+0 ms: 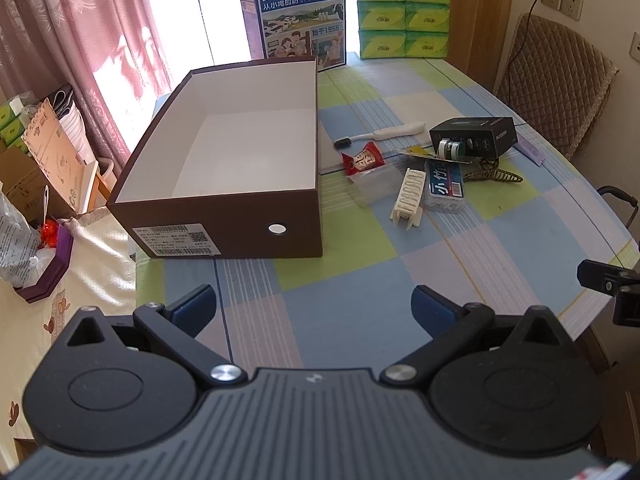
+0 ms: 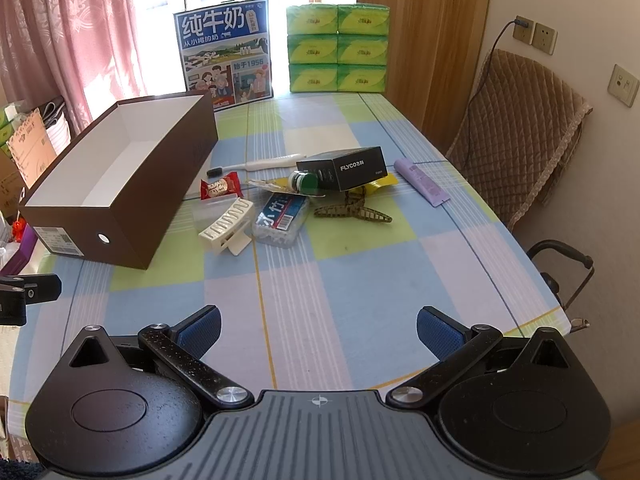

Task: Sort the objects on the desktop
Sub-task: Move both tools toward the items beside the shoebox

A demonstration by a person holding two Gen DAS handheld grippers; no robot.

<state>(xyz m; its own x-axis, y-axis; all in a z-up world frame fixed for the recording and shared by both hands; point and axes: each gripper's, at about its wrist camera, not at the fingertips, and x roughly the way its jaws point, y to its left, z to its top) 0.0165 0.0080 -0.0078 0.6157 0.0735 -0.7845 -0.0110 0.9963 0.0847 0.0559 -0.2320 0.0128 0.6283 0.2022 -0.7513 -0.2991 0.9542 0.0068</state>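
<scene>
Both tongs, left tongs (image 1: 314, 310) and right tongs (image 2: 318, 332), gape wide, empty | cream ribbed plastic hair clip (image 2: 228, 226): light, stiff; pinch its spine | brown cardboard shoebox (image 2: 120, 216) empty

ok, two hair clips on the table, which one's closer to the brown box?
The white hair clip, beside the box. The dark patterned clip lies farther right, past the blue-labelled packet.

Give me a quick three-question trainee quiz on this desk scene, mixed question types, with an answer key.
1. True or false: the brown box already holds sorted items.
2. Which lies nearest the box: A toothbrush, B purple tube, C hair claw?
3. Fill in: both the left gripper and right gripper are ____.

Key: 1 false, it is empty; 2 A; 3 open.
</scene>
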